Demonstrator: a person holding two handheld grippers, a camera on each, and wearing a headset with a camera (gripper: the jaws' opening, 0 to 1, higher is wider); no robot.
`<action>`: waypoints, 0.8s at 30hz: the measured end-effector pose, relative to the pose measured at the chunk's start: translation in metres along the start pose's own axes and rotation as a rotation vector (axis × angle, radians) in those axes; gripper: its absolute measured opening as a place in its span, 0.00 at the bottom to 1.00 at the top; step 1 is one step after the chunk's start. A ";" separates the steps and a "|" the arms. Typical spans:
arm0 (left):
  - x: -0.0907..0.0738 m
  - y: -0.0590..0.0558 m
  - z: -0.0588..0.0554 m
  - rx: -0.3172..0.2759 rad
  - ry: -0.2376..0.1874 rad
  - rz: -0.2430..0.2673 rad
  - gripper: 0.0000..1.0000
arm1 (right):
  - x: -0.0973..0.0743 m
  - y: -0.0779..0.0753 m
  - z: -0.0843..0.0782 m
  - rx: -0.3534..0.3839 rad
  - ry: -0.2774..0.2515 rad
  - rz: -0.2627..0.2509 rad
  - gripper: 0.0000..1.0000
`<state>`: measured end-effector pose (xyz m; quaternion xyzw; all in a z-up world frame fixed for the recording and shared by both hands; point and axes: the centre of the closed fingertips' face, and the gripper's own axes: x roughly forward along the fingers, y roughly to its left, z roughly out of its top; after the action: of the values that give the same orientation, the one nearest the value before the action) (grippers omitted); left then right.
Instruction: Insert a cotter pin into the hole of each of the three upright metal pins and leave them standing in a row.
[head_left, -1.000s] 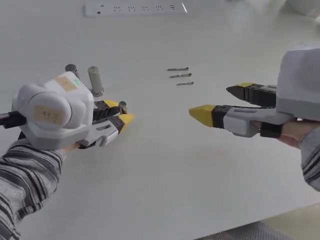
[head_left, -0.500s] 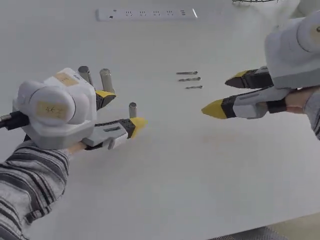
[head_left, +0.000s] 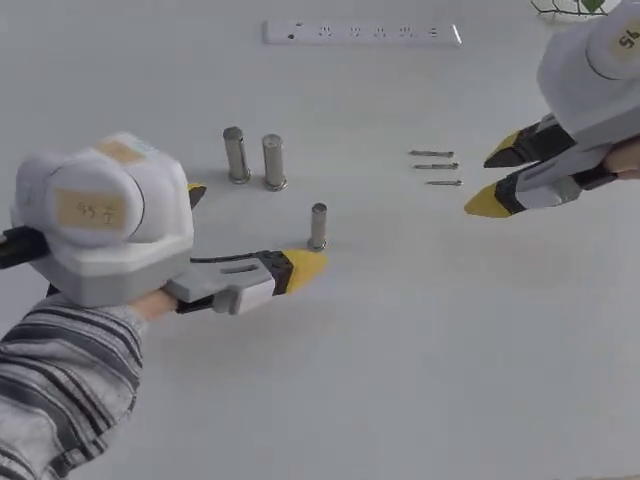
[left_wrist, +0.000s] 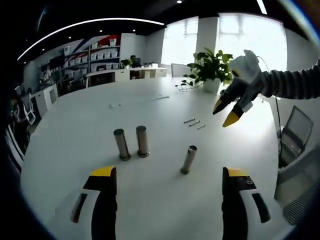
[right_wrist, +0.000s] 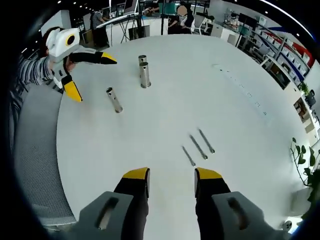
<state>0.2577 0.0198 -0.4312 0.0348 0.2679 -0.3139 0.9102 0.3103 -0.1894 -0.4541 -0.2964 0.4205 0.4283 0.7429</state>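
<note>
Left gripper is spread wide and empty by the three pins, all upright, one standing off from the pair. Cotter pins lie loose on the table, none inserted. Right gripper, spread and empty, hovers just beside them. All three insertions are left.

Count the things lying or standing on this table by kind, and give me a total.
Metal pins: 3
Cotter pins: 3
Power strip: 1
Total: 7
</note>
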 end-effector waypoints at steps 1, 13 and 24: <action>-0.002 0.000 0.000 0.000 -0.002 0.002 0.89 | 0.002 -0.002 0.001 -0.005 0.005 0.005 0.31; -0.025 0.002 -0.005 0.007 0.004 0.039 0.98 | 0.024 -0.018 -0.006 -0.074 0.097 0.074 0.19; -0.038 0.001 -0.005 -0.025 -0.010 0.058 0.96 | 0.041 -0.025 -0.014 -0.126 0.145 0.091 0.09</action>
<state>0.2312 0.0431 -0.4165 0.0295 0.2662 -0.2843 0.9206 0.3383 -0.1964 -0.4949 -0.3533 0.4582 0.4648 0.6702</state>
